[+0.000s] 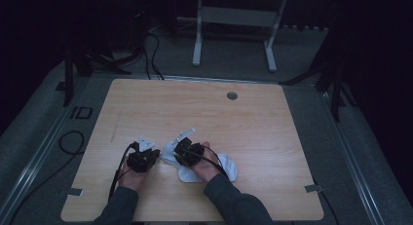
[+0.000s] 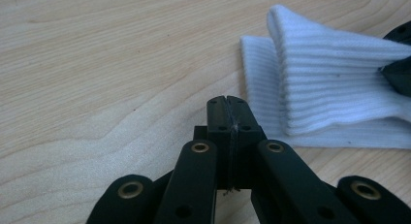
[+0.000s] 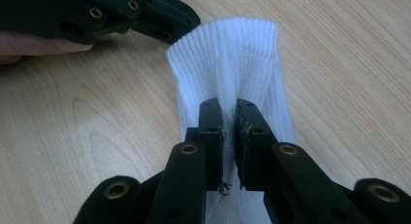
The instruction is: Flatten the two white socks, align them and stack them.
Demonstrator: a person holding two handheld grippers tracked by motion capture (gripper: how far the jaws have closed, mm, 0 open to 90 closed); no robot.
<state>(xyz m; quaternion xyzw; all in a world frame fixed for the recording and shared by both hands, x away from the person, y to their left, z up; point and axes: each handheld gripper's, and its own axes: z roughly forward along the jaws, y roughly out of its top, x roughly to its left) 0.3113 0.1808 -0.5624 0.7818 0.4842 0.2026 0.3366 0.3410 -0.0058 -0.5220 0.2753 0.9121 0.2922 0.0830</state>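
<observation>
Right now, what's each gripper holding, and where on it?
Right gripper pinches the white sock by its ribbed cuff. Left gripper is shut on nothing.

Only readable thing I can spot is "ID" in big dark letters on the grey floor (image 1: 81, 113), just left of the tabletop (image 1: 204, 113). Nothing else has any text or labels.

I see light wooden table (image 1: 253, 122), rounded corners, round grey cable hole (image 1: 232, 95) near its far edge. Behind table I see white metal frame (image 1: 234, 25) with two legs on grey floor (image 1: 302, 54). Black cables (image 1: 151, 54) lie on floor at far left. Room around is dark.
</observation>
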